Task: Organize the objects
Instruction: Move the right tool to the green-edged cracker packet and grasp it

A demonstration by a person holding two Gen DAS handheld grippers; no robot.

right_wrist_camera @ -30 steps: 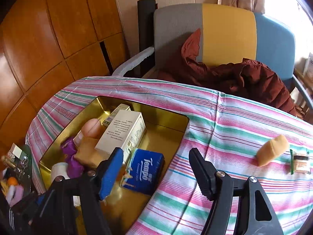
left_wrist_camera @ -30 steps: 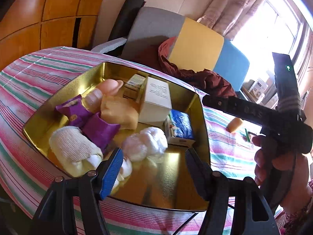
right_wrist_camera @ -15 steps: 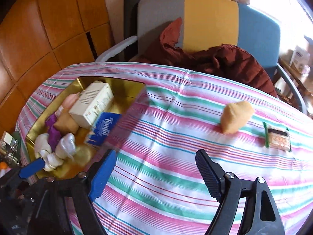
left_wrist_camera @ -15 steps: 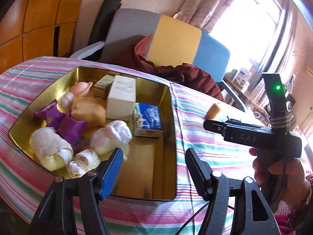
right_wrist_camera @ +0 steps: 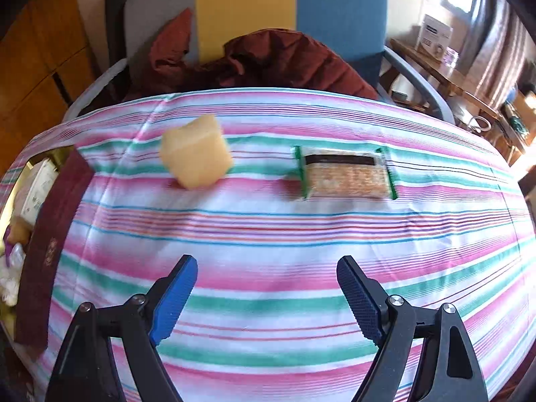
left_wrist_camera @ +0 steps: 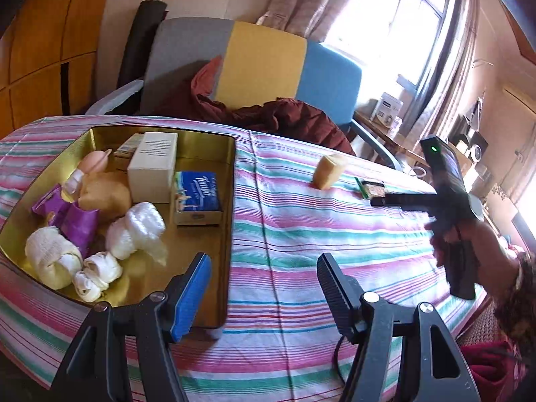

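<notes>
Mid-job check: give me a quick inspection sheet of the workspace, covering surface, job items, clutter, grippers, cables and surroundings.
Surface: striped tablecloth, flat.
Job's things: gold tin holds white box, blue tissue pack, purple wrappers, white bundles; yellow sponge block and green-edged snack packet lie apart on the cloth, outside the tin.
Clutter: nothing seen.
Grippers: left gripper open, empty; right gripper open, empty, facing the two loose items.
Cables: one black cable under the left gripper.
Surroundings: chair with maroon jacket, window, side shelf.

Left gripper [left_wrist_camera: 263,293]: black frame, silver screws, one blue pad, one black ribbed; right gripper [right_wrist_camera: 266,293] has blue ribbed pads; bare-skinned hand [left_wrist_camera: 469,234].
</notes>
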